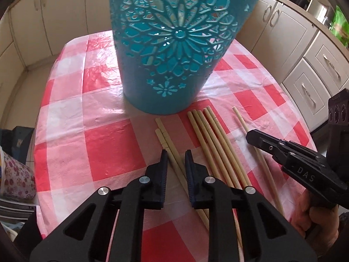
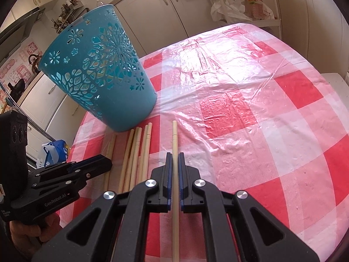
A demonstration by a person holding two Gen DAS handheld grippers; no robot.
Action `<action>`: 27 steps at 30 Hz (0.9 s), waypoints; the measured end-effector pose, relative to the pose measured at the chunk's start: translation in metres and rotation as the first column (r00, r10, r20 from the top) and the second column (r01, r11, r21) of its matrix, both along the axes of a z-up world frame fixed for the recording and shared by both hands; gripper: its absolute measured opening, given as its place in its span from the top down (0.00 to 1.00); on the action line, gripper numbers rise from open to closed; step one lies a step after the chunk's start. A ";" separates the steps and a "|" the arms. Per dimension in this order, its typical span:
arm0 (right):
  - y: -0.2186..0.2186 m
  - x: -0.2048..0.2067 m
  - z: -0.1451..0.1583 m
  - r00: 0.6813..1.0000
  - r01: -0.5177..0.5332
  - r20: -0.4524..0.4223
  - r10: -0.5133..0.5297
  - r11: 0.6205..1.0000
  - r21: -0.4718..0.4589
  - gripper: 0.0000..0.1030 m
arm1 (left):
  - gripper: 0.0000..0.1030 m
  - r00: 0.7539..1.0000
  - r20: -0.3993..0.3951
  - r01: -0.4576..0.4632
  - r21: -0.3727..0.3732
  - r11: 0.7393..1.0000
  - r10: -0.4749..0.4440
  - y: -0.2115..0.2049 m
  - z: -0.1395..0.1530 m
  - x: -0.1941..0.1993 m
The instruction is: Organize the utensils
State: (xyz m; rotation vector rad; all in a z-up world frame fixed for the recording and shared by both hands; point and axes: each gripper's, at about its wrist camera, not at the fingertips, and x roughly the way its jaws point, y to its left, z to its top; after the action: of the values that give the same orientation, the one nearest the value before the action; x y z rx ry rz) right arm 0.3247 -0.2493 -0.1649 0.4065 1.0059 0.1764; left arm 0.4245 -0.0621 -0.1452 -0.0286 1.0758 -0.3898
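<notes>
Several pale wooden chopsticks (image 1: 209, 139) lie side by side on the red-and-white checked tablecloth (image 1: 104, 148), just in front of a tall teal cut-out basket (image 1: 174, 43). My left gripper (image 1: 176, 155) is open, its fingers straddling the leftmost pair of chopsticks (image 1: 162, 134). My right gripper (image 2: 174, 156) is narrowly open around the single rightmost chopstick (image 2: 174, 135), which runs between its fingers without a clear squeeze. The basket (image 2: 98, 72) stands upright at left in the right wrist view. The right gripper also shows in the left wrist view (image 1: 253, 135).
Cream kitchen cabinets (image 1: 305, 43) surround the table. A floral bag (image 1: 15, 174) sits off the table's left edge. Plastic bags (image 2: 240, 4) hang behind the table's far side. Wrinkled tablecloth (image 2: 250, 109) stretches to the right of the chopsticks.
</notes>
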 end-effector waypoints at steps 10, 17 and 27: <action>-0.002 0.000 0.000 1.000 0.002 0.000 -0.002 1.000 0.008 0.94 | 0.84 0.998 -0.032 -0.057 -0.059 0.997 0.055 0.022 0.003 0.001; 0.003 0.000 0.001 1.000 -0.012 0.000 0.012 0.999 -0.032 0.94 | 0.84 1.000 0.010 -0.030 0.037 0.999 0.029 0.011 0.006 -0.003; 0.016 0.002 0.005 0.997 -0.072 -0.008 0.071 0.990 -0.122 0.94 | 0.95 0.970 0.048 0.226 0.194 0.955 -0.239 -0.023 0.008 -0.015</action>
State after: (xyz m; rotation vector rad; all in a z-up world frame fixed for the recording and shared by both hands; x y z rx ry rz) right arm 0.3264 -0.2331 -0.1604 0.2597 1.0297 0.1777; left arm 0.4093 -0.0854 -0.1368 0.2800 1.0442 -0.4963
